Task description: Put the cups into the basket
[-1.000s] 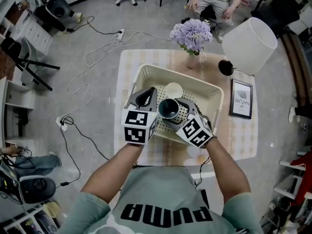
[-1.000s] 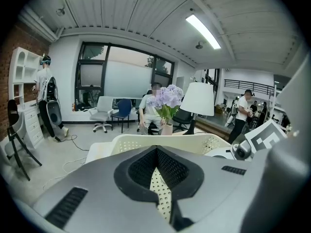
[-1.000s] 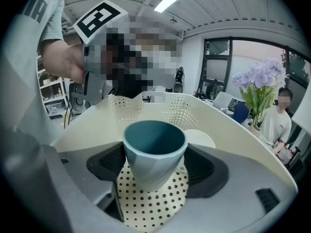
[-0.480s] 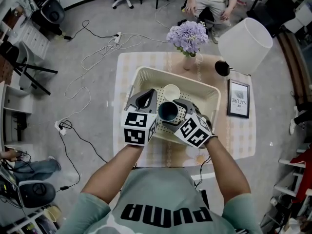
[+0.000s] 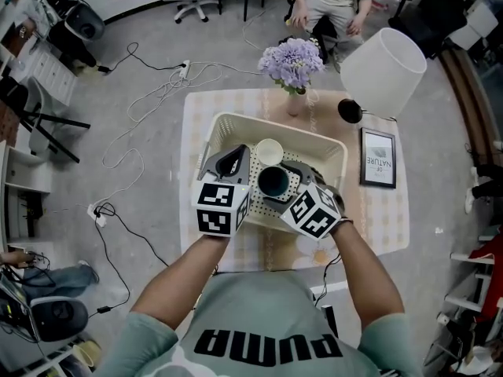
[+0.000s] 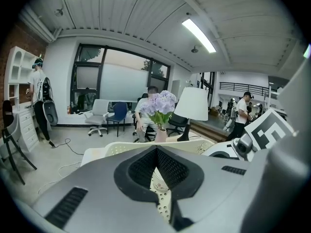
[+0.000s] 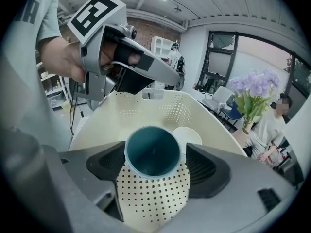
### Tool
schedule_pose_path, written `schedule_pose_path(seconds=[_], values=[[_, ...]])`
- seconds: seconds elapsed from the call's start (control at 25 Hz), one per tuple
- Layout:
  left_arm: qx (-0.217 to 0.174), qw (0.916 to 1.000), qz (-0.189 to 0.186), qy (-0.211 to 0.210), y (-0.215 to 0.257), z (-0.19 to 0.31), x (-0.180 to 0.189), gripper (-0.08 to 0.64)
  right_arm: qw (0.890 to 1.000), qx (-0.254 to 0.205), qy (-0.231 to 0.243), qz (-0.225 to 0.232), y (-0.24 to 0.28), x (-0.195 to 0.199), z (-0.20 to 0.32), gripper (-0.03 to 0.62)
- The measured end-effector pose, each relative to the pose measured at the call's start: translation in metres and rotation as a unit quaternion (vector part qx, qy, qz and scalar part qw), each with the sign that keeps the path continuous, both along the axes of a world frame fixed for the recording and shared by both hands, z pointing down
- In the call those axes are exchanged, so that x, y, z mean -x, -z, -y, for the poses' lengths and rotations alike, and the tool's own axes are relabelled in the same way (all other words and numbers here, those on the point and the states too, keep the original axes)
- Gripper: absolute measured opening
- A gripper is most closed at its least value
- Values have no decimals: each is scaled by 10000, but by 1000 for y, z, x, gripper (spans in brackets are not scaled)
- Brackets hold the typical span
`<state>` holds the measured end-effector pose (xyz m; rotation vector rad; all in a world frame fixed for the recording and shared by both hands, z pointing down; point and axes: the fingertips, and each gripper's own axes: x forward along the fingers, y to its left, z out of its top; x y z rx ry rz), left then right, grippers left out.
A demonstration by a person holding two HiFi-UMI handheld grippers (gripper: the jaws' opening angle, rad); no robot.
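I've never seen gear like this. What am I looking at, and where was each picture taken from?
No robot here: a person holds a two-jaw gripper in each hand. The top-down picture comes from a head camera; the other two from cameras on the grippers. On the table stand a cream basket, flowers, a lamp and a picture frame. The right gripper is shut on a teal cup over the basket, where a white cup sits. The left gripper is shut, empty.
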<state>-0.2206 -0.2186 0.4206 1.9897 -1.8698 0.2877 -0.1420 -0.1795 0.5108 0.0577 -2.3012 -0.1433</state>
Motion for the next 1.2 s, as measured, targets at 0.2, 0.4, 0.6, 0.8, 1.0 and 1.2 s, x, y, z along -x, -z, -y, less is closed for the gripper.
schedule_pose_path(seconds=[0.2, 0.4, 0.6, 0.8, 1.0, 1.2], values=[[-111, 9999, 16, -27, 11, -3, -4, 2, 9996, 42, -4, 268, 26, 2, -2, 371], [-245, 9997, 2, -52, 24, -11, -13, 2, 9962, 25, -387, 785, 67, -2, 3, 370], [-404, 9989, 76, -203, 38, -17, -34, 2, 9881, 9, -973, 1192, 96, -17, 5, 370], [-488, 9977, 101, -458, 42, -22, -64, 2, 9752, -105, -1702, 1410, 106, -47, 4, 368], [-497, 9958, 112, -767, 42, -25, -94, 2, 9563, -83, -2420, 1637, 112, -85, 0, 367], [-498, 9915, 110, -1201, 40, -25, -136, 2, 9312, -324, -3225, 1667, 109, -138, 6, 182]])
